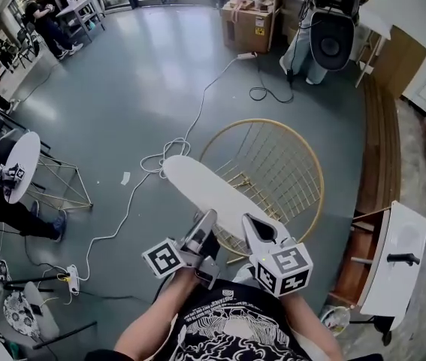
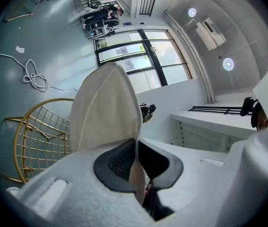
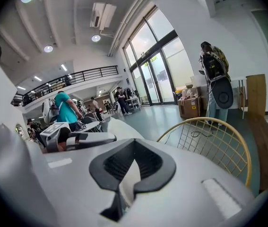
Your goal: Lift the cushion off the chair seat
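Note:
A white round cushion [image 1: 216, 195] hangs tilted in the air above the gold wire chair [image 1: 291, 164]. My left gripper [image 1: 201, 238] is shut on the cushion's near edge, and my right gripper [image 1: 260, 234] is shut on the same edge just beside it. In the left gripper view the cushion [image 2: 106, 109] rises out of the left gripper [image 2: 136, 148], with the chair [image 2: 38, 137] below it at the left. In the right gripper view a fold of the cushion [image 3: 128, 175] is pinched in the right gripper [image 3: 133, 151], and the chair's rim [image 3: 219, 126] shows at the right.
A white cable [image 1: 152, 164] and a power strip [image 1: 71, 278] lie on the grey floor to the left. A round white table [image 1: 22, 164] stands at the left, a white cabinet [image 1: 397, 258] at the right, cardboard boxes [image 1: 249, 22] and a standing person [image 1: 325, 21] at the back.

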The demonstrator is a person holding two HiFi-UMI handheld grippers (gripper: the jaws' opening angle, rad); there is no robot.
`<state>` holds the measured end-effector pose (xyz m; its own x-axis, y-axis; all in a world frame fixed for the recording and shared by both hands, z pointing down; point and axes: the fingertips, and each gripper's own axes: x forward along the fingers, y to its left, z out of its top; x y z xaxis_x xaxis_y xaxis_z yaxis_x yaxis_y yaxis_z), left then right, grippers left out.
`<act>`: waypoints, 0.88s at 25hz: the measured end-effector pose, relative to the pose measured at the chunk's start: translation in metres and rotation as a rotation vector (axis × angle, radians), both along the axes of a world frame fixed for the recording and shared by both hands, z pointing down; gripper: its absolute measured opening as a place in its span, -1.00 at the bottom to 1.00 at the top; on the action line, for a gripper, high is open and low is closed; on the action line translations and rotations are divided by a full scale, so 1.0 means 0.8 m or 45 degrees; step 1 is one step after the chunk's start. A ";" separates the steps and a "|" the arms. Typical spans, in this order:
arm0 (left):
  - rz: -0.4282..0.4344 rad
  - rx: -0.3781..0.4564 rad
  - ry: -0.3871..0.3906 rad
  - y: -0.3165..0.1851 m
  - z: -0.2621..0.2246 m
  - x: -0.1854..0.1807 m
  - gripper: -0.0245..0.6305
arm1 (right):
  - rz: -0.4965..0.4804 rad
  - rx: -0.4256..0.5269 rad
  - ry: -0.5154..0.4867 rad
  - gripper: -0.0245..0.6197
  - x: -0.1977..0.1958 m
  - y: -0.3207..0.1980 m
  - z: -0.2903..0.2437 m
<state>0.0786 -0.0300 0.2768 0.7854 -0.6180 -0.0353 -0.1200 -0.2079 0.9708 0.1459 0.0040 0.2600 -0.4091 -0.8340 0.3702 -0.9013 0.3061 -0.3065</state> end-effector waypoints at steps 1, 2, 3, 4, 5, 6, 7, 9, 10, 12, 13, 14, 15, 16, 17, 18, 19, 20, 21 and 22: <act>0.001 0.004 0.002 0.001 -0.001 0.003 -0.86 | 0.004 0.000 -0.001 -0.93 0.003 0.001 0.000; 0.000 0.006 0.001 0.002 -0.001 0.005 -0.85 | 0.008 -0.001 -0.002 -0.93 0.005 0.002 0.000; -0.002 0.007 -0.001 0.002 -0.001 0.005 -0.86 | 0.009 -0.003 -0.004 -0.93 0.006 0.002 0.000; -0.003 0.006 -0.001 0.003 -0.001 0.005 -0.86 | 0.010 -0.003 -0.005 -0.93 0.006 0.003 0.000; -0.003 0.006 0.001 0.003 -0.002 0.005 -0.86 | 0.010 -0.002 -0.005 -0.93 0.006 0.003 -0.001; -0.003 0.005 0.003 0.003 -0.003 0.006 -0.85 | 0.009 -0.002 -0.005 -0.93 0.006 0.003 -0.002; -0.004 0.003 0.003 0.004 -0.003 0.006 -0.85 | 0.008 -0.003 -0.006 -0.93 0.006 0.004 -0.002; -0.004 0.000 -0.006 0.006 -0.001 0.006 -0.85 | 0.004 -0.007 -0.007 -0.93 0.005 0.006 0.000; -0.004 -0.001 -0.011 0.008 0.001 0.006 -0.85 | 0.002 -0.009 -0.007 -0.93 0.005 0.008 0.001; 0.000 0.000 -0.013 0.010 0.002 0.009 -0.85 | 0.001 -0.012 -0.010 -0.93 0.005 0.011 0.002; 0.003 -0.001 -0.013 0.011 0.002 0.010 -0.85 | 0.003 -0.012 -0.012 -0.93 0.006 0.012 0.002; 0.004 -0.004 -0.014 0.011 0.003 0.010 -0.85 | 0.004 -0.012 -0.014 -0.93 0.006 0.013 0.002; 0.004 -0.008 -0.016 0.012 0.004 0.010 -0.85 | 0.005 -0.013 -0.017 -0.93 0.006 0.013 0.002; 0.005 -0.009 -0.015 0.012 0.004 0.010 -0.85 | 0.007 -0.013 -0.020 -0.93 0.006 0.013 0.002; 0.006 -0.008 -0.014 0.012 0.003 0.011 -0.85 | 0.008 -0.014 -0.023 -0.93 0.006 0.013 0.002; 0.007 -0.007 -0.012 0.011 0.002 0.012 -0.85 | 0.009 -0.014 -0.024 -0.93 0.007 0.013 0.002; 0.009 -0.007 -0.010 0.011 0.002 0.014 -0.85 | 0.010 -0.015 -0.025 -0.93 0.008 0.013 0.002; 0.011 -0.009 -0.008 0.011 0.002 0.015 -0.85 | 0.011 -0.016 -0.024 -0.93 0.009 0.013 0.002; 0.013 -0.011 -0.007 0.012 0.003 0.017 -0.85 | 0.012 -0.018 -0.024 -0.93 0.011 0.014 0.003; 0.016 -0.014 -0.006 0.012 0.004 0.019 -0.85 | 0.014 -0.019 -0.023 -0.93 0.012 0.014 0.004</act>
